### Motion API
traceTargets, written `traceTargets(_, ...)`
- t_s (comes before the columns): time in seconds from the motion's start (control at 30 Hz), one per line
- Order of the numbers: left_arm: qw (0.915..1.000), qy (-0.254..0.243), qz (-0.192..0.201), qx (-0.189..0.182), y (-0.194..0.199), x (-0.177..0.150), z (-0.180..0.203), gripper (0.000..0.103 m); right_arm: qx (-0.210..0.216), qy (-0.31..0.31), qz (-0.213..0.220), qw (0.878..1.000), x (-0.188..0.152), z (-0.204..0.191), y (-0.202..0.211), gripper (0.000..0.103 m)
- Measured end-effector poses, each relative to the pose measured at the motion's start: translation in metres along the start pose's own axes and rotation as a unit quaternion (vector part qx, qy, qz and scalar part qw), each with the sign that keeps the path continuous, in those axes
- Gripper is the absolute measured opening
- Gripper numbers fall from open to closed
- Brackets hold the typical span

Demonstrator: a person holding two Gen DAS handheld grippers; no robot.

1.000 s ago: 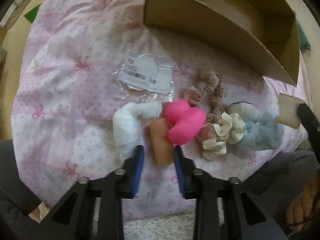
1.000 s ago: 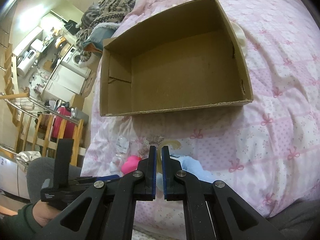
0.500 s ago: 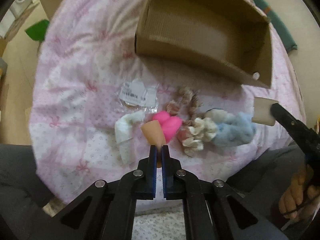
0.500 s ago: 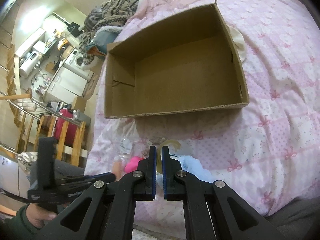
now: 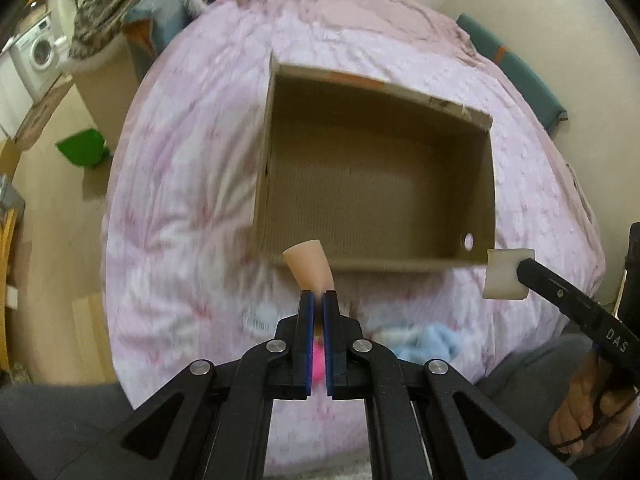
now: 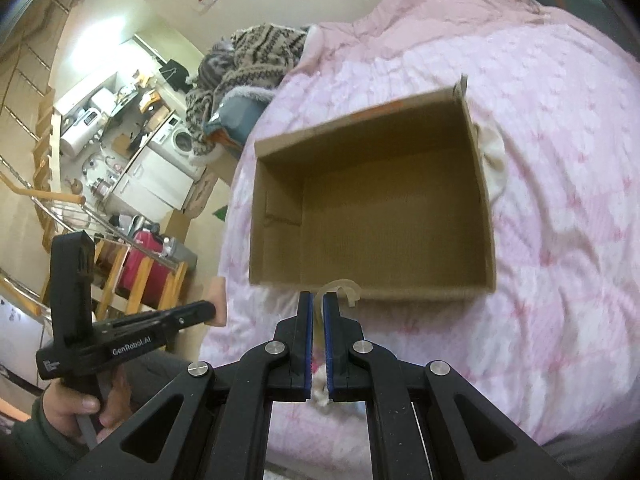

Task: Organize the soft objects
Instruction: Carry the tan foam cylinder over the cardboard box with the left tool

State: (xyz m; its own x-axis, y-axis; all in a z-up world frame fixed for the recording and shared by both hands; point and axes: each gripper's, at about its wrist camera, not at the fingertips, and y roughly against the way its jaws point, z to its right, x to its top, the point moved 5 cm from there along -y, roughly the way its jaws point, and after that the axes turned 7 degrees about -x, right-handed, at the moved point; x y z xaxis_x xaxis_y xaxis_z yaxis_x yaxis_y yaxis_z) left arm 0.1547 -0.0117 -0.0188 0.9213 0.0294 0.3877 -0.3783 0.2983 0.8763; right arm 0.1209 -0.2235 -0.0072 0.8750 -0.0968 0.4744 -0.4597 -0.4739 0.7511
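Left gripper (image 5: 318, 295) clamped on peach sponge (image 5: 309, 265), held over near edge of open cardboard box (image 5: 376, 256) on pink bedspread (image 5: 192, 184). Right gripper (image 6: 318, 296) pinches cream sponge (image 6: 338, 289), mostly hidden between fingers. Blue cloth (image 5: 430, 342) and pink toy (image 5: 318, 360) half hidden behind left fingers. Bedspread blurred. Lettering "GenRobot.AI" on left gripper, "DAS" on right.
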Motion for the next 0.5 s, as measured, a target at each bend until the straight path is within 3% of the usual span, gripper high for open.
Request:
traceTargets(0.23, 0.9996, -0.021, 0.020, 0.007, -0.017, 0.049, 0.003, 0.004, -0.008, 0.000, 0.028, 1.000, 0.037, 0.011, -0.012, 0.007)
traceTargets(0.5, 0.9989, -0.019, 0.043, 0.010, -0.054, 0.071, 0.007, 0.004, -0.017, -0.049, 0.028, 0.998, 0.051, 0.049, -0.055, 0.007)
